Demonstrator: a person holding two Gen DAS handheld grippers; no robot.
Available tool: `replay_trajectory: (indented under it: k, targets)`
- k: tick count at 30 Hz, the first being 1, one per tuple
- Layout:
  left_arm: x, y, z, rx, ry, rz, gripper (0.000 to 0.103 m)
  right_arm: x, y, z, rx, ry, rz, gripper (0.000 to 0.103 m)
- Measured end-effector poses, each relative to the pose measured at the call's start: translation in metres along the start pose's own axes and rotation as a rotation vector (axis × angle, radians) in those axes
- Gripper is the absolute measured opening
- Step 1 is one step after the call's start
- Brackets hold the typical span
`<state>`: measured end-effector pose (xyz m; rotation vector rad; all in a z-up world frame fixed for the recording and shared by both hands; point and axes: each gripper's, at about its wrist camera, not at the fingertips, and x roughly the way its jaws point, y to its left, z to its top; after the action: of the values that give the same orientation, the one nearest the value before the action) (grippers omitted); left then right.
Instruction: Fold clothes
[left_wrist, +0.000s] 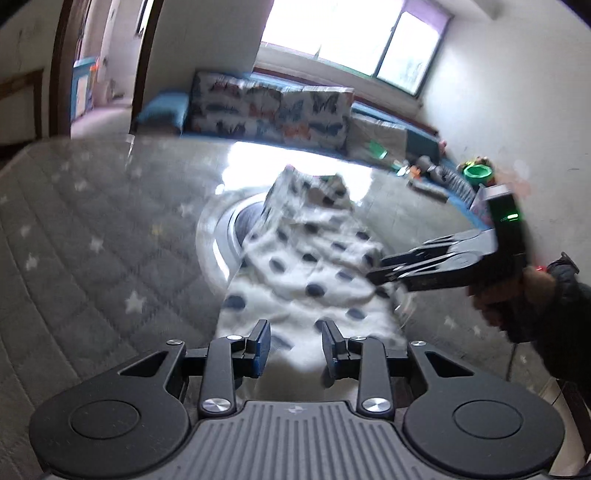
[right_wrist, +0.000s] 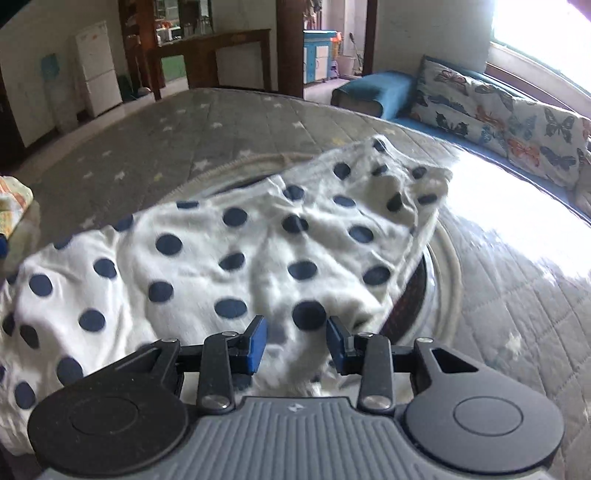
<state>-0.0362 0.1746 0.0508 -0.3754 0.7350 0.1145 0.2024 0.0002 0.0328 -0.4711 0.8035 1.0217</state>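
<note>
At twelve o'clock from both open-jawed grippers, left gripper (left_wrist: 295, 345) and right gripper (right_wrist: 295, 341), the rumpled polka-dot garment (right_wrist: 229, 258) sprawls across the star-quilted mattress (right_wrist: 184, 122), apparently awaiting grips for folding.

Bed (right_wrist: 229, 122): grey quilted mattress with pale star print, brightly sunlit toward its window-side edge. On it you have:
- one round rimmed basket (right_wrist: 439, 280), near the middle;
- one white garment with navy dots (right_wrist: 207, 266), crumpled, draped across the basket and onto the quilting;
- one yellow patterned cloth (right_wrist: 14, 201), at the edge opposite the window.
</note>
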Motion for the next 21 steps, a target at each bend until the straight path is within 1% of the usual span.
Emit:
replay_trajectory:
  k: [3,7,9,10,13,19,21]
  targets:
    - [0.009,0.016,-0.008,-0.055,0.041,0.008,0.033,-0.003,-0.002,-0.006,0.004,0.01,-0.02,0.036]
    - [0.012,0.032,-0.019,-0.108,0.066,0.004,0.034,-0.01,-0.001,-0.008,-0.003,0.005,-0.033,0.036]
    - [0.009,0.032,-0.021,-0.107,0.063,-0.004,0.035,-0.013,0.007,-0.011,-0.027,-0.001,-0.022,0.038]
    - [0.008,0.031,-0.021,-0.103,0.06,-0.008,0.036,-0.014,0.011,-0.012,-0.04,-0.004,-0.016,0.042]
    - [0.001,0.023,-0.02,-0.077,0.045,-0.012,0.038,-0.018,0.023,-0.016,-0.08,-0.013,0.004,0.048]
    - [-0.013,0.01,-0.014,-0.042,0.003,-0.03,0.041,-0.025,0.047,-0.024,-0.159,-0.03,0.044,0.053]
    - [-0.017,0.006,-0.015,-0.025,-0.004,-0.016,0.042,-0.028,0.055,-0.026,-0.185,-0.036,0.058,0.055]
